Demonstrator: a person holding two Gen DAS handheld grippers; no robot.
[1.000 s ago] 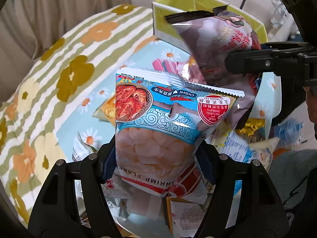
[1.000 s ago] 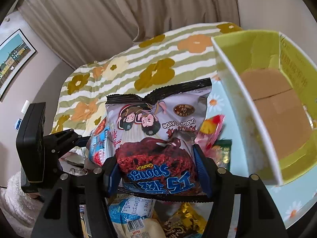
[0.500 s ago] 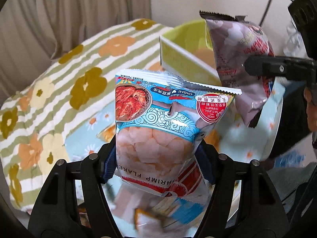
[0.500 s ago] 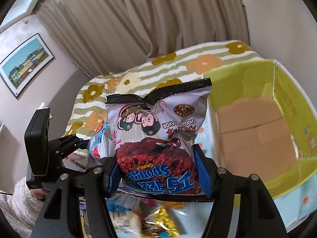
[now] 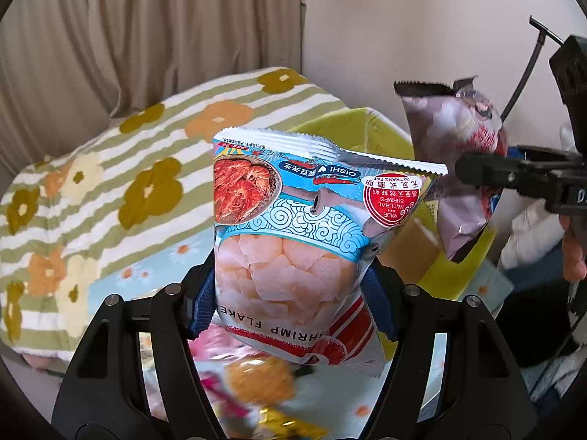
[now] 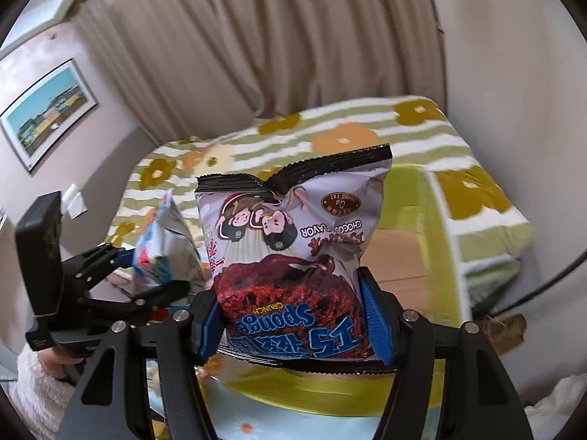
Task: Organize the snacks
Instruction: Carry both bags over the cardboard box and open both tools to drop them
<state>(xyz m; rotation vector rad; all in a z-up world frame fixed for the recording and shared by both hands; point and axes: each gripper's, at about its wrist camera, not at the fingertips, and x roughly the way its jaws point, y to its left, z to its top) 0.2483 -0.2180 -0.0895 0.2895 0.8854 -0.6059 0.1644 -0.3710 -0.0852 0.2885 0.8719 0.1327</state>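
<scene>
My left gripper [image 5: 293, 293] is shut on a blue and white shrimp flakes bag [image 5: 301, 234], held upright in the air. My right gripper [image 6: 293, 315] is shut on a grey chocolate sponge crunch bag [image 6: 293, 256], also upright. Behind both bags stands a yellow-green cardboard box [image 5: 389, 139], open at the top, with its brown floor [image 6: 400, 256] showing. In the left wrist view the sponge crunch bag [image 5: 458, 168] hangs over the box at the right. In the right wrist view the shrimp flakes bag [image 6: 165, 249] shows at the left in the other gripper [image 6: 124, 275].
Several loose snack packets [image 5: 256, 381] lie blurred on the light blue daisy cloth [image 5: 157, 264] below. A green striped flowered blanket [image 5: 110, 183] covers the bed behind. Curtains [image 6: 238, 55] and a framed picture [image 6: 47, 113] are on the walls. A hand [image 5: 574, 253] shows at the right edge.
Both grippers have risen and moved toward the yellow-green box with their bags still held. The snack pile has dropped low in the views and the box now sits right behind both bags.
</scene>
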